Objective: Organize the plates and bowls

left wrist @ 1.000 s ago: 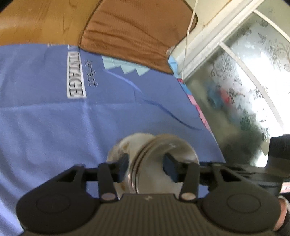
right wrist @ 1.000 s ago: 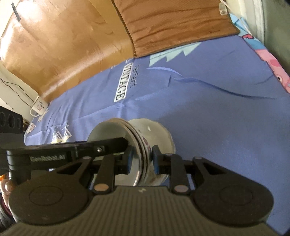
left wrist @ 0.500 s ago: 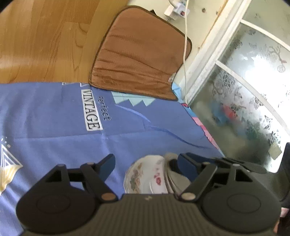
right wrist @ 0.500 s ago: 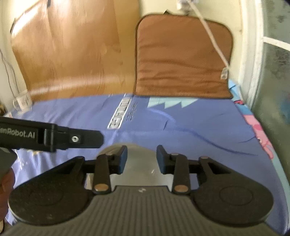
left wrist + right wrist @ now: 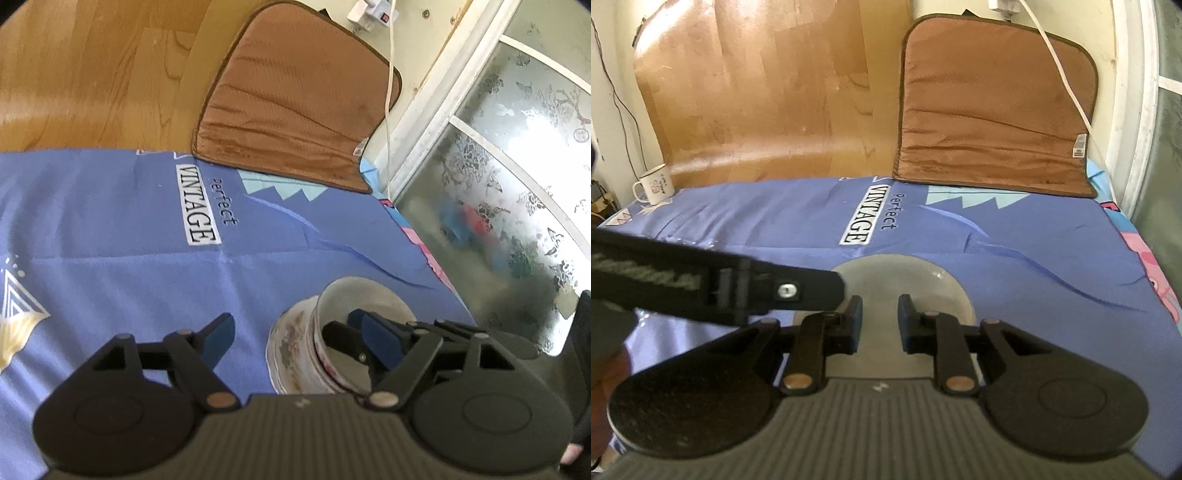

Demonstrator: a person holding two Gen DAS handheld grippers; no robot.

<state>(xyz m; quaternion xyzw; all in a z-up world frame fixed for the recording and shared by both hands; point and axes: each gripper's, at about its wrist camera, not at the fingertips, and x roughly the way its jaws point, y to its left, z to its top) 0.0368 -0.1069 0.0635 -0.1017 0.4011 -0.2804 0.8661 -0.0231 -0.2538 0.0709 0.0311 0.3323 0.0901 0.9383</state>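
Blue pads tip the fingers of your left gripper (image 5: 301, 338), low in the left wrist view, and they stand wide apart, having just been opening, gripping nothing. Between them, toward the right pad, a white bowl (image 5: 364, 301) sits nested in a flower-patterned plate (image 5: 291, 349), both tilted on edge over the blue cloth (image 5: 110, 229) printed with the word VINTAGE. A finger of your right gripper (image 5: 345, 338) reaches into the bowl from the lower right. In the right wrist view, your right gripper (image 5: 880, 323) sits at lower centre with its pads narrowly apart, having just been closing; the bowl's pale inside (image 5: 905, 277) fills the gap behind them, but you cannot tell whether the pads press on its rim. The left gripper's black arm (image 5: 738, 290) crosses in from the left edge. Brown padded mat (image 5: 993, 118) lies at upper right, and an enamel mug (image 5: 653, 184) stands at far left on the cloth.
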